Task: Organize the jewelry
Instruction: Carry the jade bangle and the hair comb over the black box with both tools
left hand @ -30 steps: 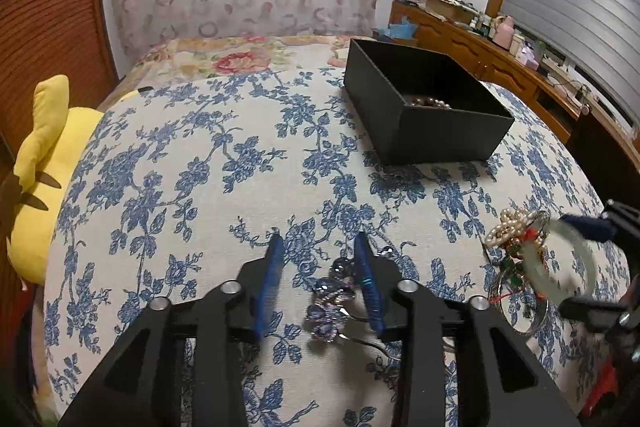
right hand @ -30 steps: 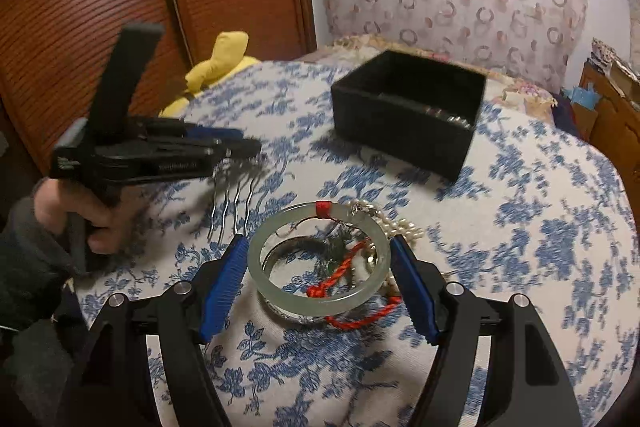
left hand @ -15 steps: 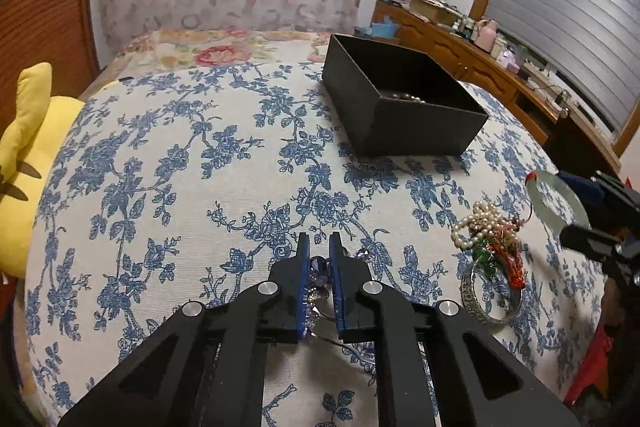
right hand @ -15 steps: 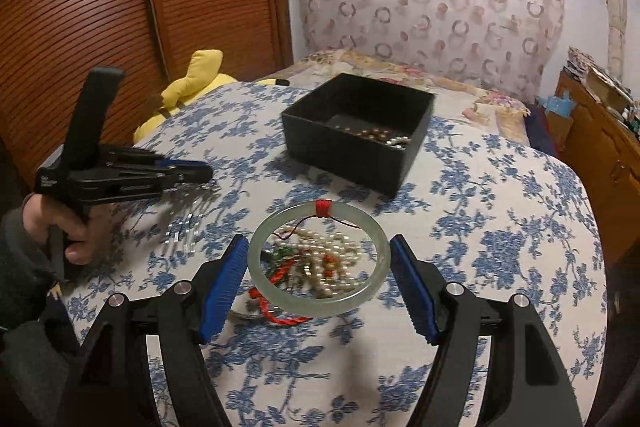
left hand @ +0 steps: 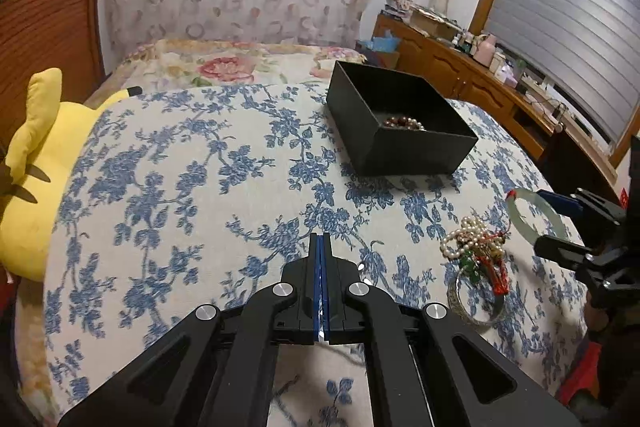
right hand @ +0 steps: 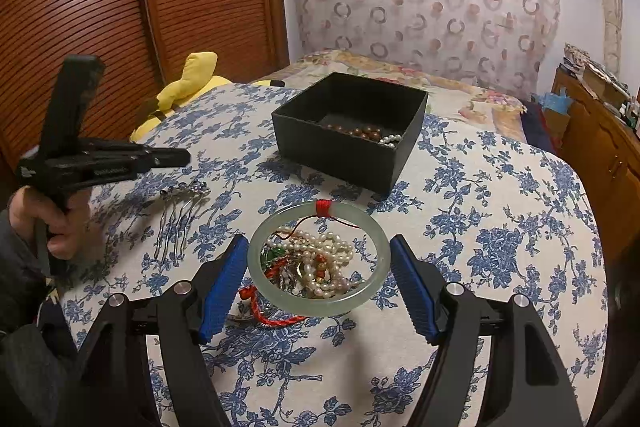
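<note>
My right gripper (right hand: 318, 283) is shut on a pale green jade bangle (right hand: 376, 271) with a red thread wrap, held above the table; it also shows in the left wrist view (left hand: 536, 223). Under it lies a pile of pearl strands and red cord (right hand: 316, 263), also seen in the left wrist view (left hand: 476, 243), beside a silver bangle (left hand: 476, 301). My left gripper (left hand: 321, 247) is fully shut with nothing between the fingers, raised above a purple-flowered hair comb (right hand: 180, 211) that lies on the cloth. A black box (right hand: 348, 131) holds bead bracelets (right hand: 360, 133).
The table wears a blue floral cloth (left hand: 180, 179). A yellow plush toy (left hand: 36, 163) sits at the left edge. A bed (left hand: 232, 63) lies behind, and a wooden dresser (left hand: 480, 83) with clutter stands at the right.
My left gripper closed and rose; the hair comb stayed on the cloth. My right gripper lifted the jade bangle up off the jewelry pile.
</note>
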`<state>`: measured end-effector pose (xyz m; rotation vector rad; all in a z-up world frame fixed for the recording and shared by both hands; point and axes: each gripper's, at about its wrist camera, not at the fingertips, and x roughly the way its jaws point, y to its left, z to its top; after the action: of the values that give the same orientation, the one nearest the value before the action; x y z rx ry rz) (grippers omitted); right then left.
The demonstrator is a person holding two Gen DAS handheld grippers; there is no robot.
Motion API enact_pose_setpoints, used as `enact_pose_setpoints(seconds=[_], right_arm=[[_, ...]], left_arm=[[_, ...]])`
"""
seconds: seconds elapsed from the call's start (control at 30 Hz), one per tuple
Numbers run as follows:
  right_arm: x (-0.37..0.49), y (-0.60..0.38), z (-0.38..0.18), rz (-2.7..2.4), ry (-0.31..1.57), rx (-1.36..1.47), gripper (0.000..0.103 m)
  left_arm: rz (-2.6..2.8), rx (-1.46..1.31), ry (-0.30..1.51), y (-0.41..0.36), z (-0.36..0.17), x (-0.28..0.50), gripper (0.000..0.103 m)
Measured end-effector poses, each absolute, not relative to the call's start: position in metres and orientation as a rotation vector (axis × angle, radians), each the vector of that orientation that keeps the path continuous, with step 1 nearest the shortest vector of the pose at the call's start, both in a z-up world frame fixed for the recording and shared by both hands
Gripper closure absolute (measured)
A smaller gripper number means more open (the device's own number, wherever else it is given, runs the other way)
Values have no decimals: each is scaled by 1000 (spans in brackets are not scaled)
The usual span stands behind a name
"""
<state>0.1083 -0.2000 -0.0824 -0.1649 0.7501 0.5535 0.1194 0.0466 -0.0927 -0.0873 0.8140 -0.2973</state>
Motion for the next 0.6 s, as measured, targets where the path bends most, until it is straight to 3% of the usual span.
enact_pose_setpoints(seconds=[0.07,0.2,0.3,0.6], right_arm=[[108,-199,-84,555,753,-164,29],[108,-196,-90,563,764,-159,29],[108,-195,-92,566,768,-159,29],[108,-198,-92,560,767,-155,29]], left_arm=[[-300,-73,826,47,-93,116,103],[-307,-52,861,47,-102,112,87],[-318,-53,887,47,-110,113,82],[-325,-5,906,36,-120,118,78]])
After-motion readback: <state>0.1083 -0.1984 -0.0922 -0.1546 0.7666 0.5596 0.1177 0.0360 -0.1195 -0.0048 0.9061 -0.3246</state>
